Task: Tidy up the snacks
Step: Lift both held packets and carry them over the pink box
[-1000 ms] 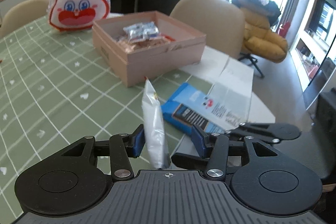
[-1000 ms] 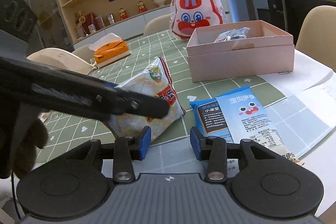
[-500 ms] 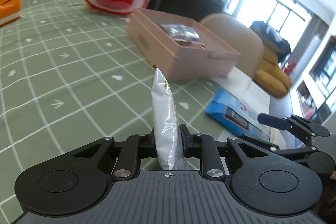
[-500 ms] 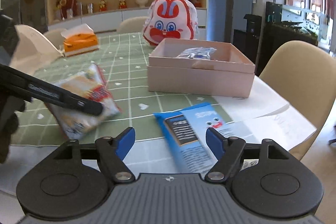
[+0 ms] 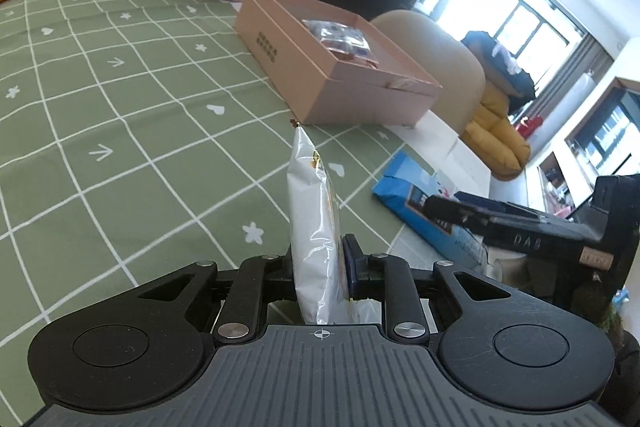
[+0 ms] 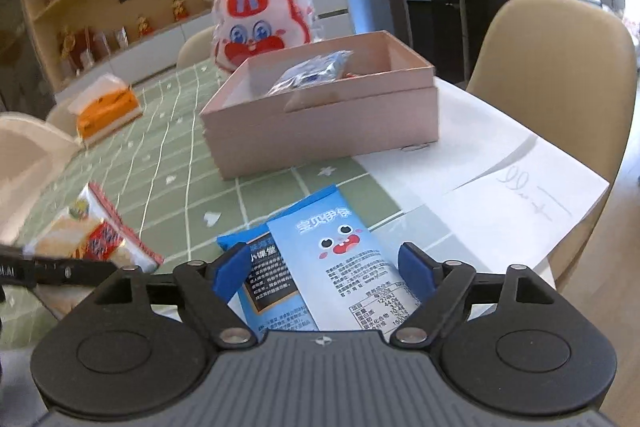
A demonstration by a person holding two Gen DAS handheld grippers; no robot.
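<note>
Left claw point(image 5: 320, 269) is clamped on a silver-backed snack bag point(image 5: 316, 227), which stands edge-on between the pads; the right wrist view shows the bag's orange and red front point(image 6: 94, 241) low at the left edge, over the green cloth point(image 5: 120, 115). Right claw point(image 6: 322, 273) has its jaws opening, blue pads spread either side of the blue packet point(image 6: 340, 267) but not pressing on it; the packet lies flat, partly on the cloth and partly on white paper point(image 6: 500, 187).

Progress, judged: early to middle.
- Pink box point(image 6: 320, 131) is open and already holds at least one clear-wrapped snack point(image 6: 312, 73).
- Bag is gripped but not yet in the box; box lies well beyond it.
- Blue packet is on the table, not gripped.
- Rabbit-shaped pack point(image 6: 262, 23) stands behind the box; whether it counts as a snack to sort, I cannot tell.

Hard to make out:
- Box contents mostly hidden by its near wall; count unknown.
- Near end of the blue packet is cut off by the right claw's body.
- Whether the bag's lower end touches the table is hidden behind the left claw.
- Orange tissue box point(image 6: 108, 109) far left is blurred.
</note>
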